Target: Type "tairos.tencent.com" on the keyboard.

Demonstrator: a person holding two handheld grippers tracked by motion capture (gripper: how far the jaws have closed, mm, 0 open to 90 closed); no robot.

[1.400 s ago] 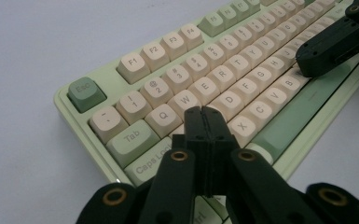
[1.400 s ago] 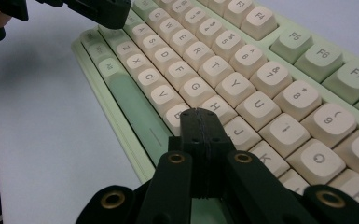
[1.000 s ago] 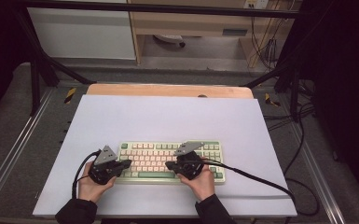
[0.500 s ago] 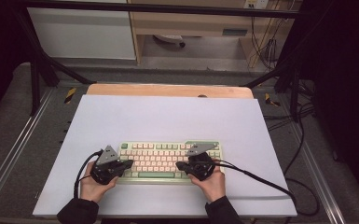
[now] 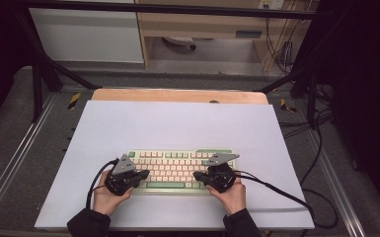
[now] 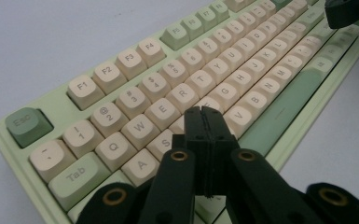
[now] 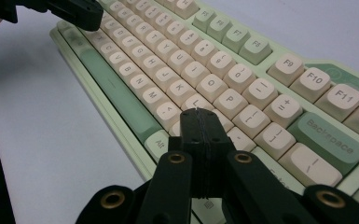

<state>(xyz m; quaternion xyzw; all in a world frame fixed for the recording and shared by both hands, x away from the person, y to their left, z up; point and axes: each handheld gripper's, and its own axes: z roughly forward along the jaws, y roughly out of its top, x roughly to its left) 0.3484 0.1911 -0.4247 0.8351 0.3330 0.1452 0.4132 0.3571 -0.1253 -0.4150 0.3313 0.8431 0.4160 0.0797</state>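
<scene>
Keyboard point(image 5: 177, 168): I see it lying flat on the white sheet of the bench point(image 5: 177, 123), near the front edge, its long side running left to right between my two hands.
Left claw point(image 6: 203, 114): clenched on nothing, jaws pressed flat together; the tip hangs over the home row near the S and D keys, above the long green space bar point(image 6: 279, 116).
Right claw point(image 7: 196, 116): also clenched and empty; the tip sits by the L key, with the Alt key point(image 7: 157, 142) just below and to its left.
Contact: from these angles I cannot tell whether either tip touches a keycap or hovers just above it.
Risk, wrong key: each closed tip is about as wide as one keycap, so I judge that a slightly off-centre press would catch a neighbour as well, especially on the tightly packed letter rows.
Risk, sliding: a push that is angled and not straight down would likely shove the keyboard across the smooth sheet, since nothing pins it.
Risk, cables: the cable point(image 5: 276, 190) from the right claw trails across the bench to its right edge; a snag there could jerk the tip sideways mid-press.
Risk, blind spot: each claw body hides the keys directly beneath it, so I may misjudge the row.
</scene>
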